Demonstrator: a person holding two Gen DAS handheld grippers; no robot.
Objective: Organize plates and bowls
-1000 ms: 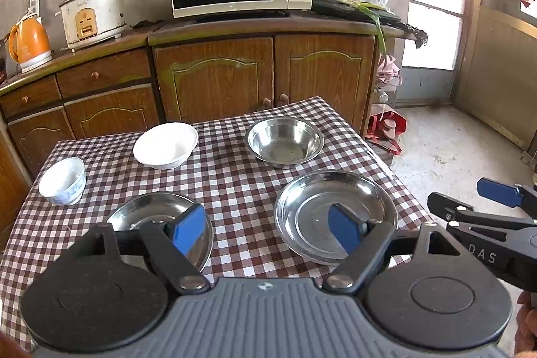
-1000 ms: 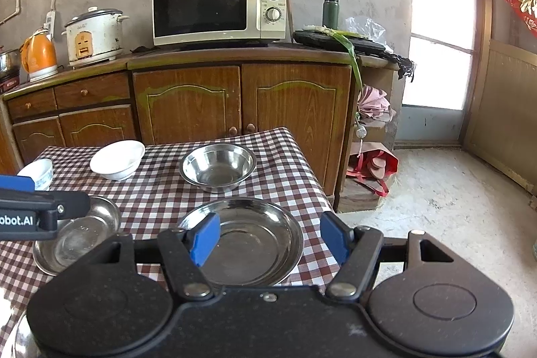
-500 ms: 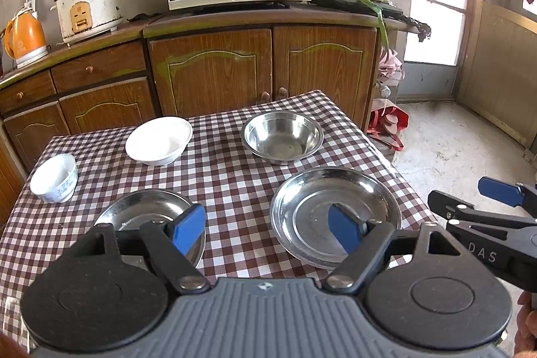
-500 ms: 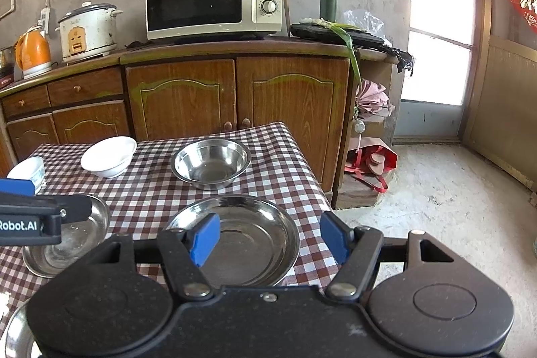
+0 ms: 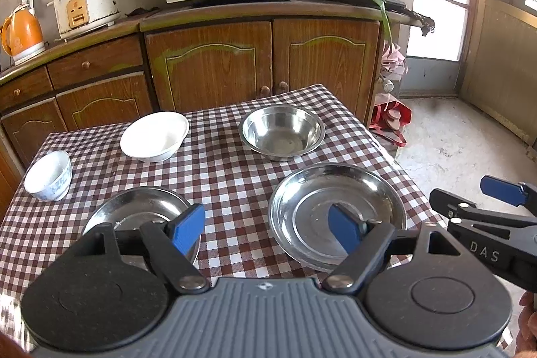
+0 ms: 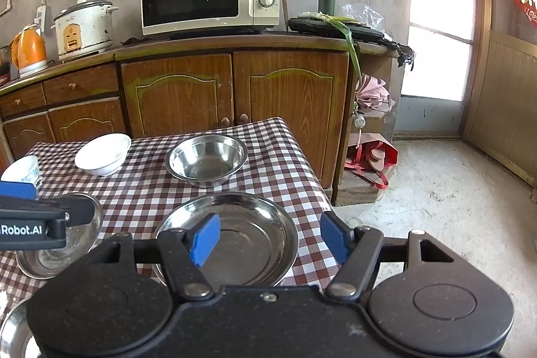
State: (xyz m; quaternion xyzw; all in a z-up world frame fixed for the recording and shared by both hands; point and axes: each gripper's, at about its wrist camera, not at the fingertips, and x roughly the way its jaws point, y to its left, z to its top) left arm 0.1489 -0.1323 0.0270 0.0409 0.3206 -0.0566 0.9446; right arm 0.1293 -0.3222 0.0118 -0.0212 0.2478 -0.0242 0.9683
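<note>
Both grippers have eased forward and a little down over the bench [image 5: 218, 176] since the earlier frames, so the dishes sit larger and lower in each view; nothing on the checked cloth has shifted. Jaws of the left gripper [image 5: 266, 228] stand wide apart and hold nothing, one blue pad over the small steel plate [image 5: 134, 207] at the near left, the other over the large steel plate [image 5: 335, 200] at the near right. Jaws of the right gripper [image 6: 270, 237] are likewise wide open and empty, its left pad above that large steel plate [image 6: 248, 223], its right pad past the bench edge over the floor.

Farther back stand the steel bowl [image 5: 282, 131] on the right, the white bowl [image 5: 154, 135] in the middle and the small patterned cup [image 5: 50, 175] at the far left, all well apart from one another.

Only the left wrist view shows the small steel plate nearly whole, along with the right gripper coming in from the right edge. Only the right wrist view shows another steel rim [image 6: 13, 327] at its bottom left corner, and the left gripper's arm crossing in from the left over the small steel plate.
</note>
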